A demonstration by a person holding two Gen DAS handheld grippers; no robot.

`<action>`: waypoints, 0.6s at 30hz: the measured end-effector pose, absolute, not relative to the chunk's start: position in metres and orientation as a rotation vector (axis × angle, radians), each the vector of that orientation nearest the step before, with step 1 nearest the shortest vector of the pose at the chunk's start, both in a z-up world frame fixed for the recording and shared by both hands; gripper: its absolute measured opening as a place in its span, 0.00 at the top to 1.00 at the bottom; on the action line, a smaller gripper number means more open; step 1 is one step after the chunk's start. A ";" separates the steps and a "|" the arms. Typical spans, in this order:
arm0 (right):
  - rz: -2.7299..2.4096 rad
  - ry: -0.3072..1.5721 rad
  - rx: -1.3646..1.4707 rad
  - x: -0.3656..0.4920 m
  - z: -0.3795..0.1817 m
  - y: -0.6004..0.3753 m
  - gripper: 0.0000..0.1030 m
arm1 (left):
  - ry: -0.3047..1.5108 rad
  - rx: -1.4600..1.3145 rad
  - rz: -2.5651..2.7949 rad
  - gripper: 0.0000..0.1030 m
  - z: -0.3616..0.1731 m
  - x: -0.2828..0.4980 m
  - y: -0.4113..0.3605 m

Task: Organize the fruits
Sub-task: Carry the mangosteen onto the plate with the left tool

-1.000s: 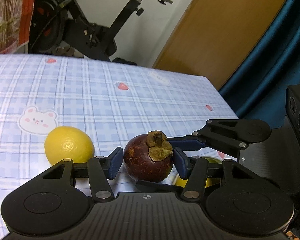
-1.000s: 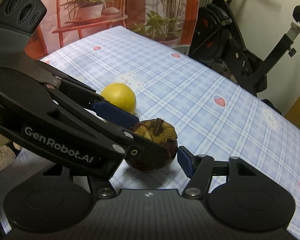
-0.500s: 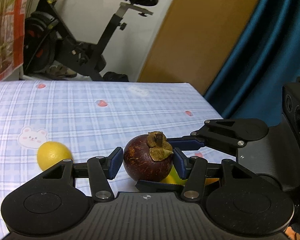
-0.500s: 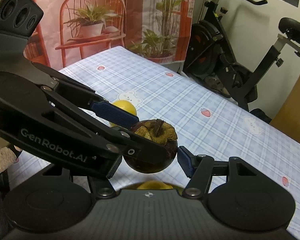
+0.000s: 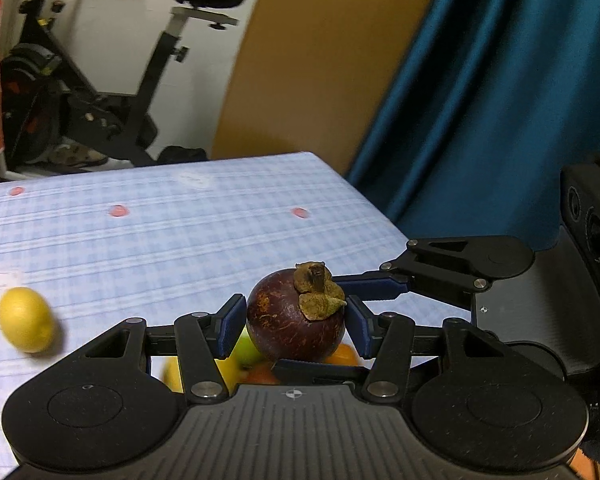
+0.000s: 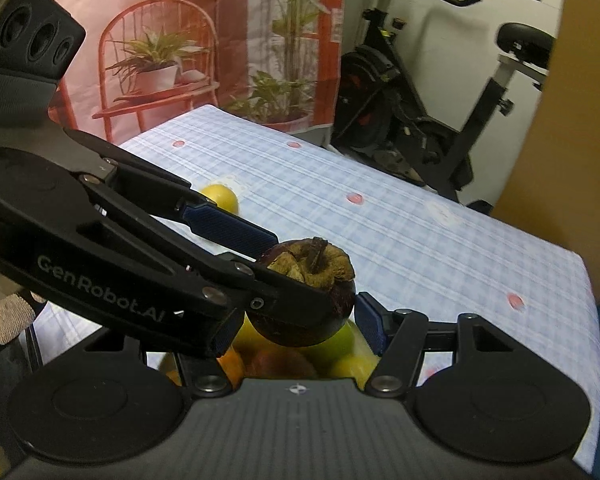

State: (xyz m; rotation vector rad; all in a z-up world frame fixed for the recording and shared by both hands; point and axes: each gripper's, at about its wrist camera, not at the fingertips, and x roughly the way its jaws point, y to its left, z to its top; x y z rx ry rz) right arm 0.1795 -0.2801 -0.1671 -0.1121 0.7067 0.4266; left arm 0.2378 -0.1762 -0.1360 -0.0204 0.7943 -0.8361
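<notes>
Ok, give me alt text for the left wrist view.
A round dark purple mangosteen with a dry brown cap is clamped between the left gripper's blue pads, the right gripper alongside. A yellow lemon lies on the blue checked tablecloth.

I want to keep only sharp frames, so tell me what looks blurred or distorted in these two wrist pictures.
Left wrist view: the dark purple round mangosteen is sharp, while the yellow lemon and the blue checked tablecloth are streaked by motion blur. Right wrist view: the tablecloth's checks are smeared, and the black exercise bike bends from fisheye distortion.
</notes>
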 end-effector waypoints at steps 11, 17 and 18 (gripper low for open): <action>0.372 0.770 -0.078 0.138 -0.181 -0.314 0.39 | 0.859 0.008 -0.913 0.46 -0.159 0.214 -0.204; 0.387 0.798 -0.041 0.124 -0.192 -0.312 0.39 | 0.893 0.022 -0.913 0.46 -0.172 0.190 -0.196; 0.390 0.804 -0.038 0.122 -0.194 -0.311 0.39 | 0.901 0.022 -0.912 0.46 -0.175 0.189 -0.196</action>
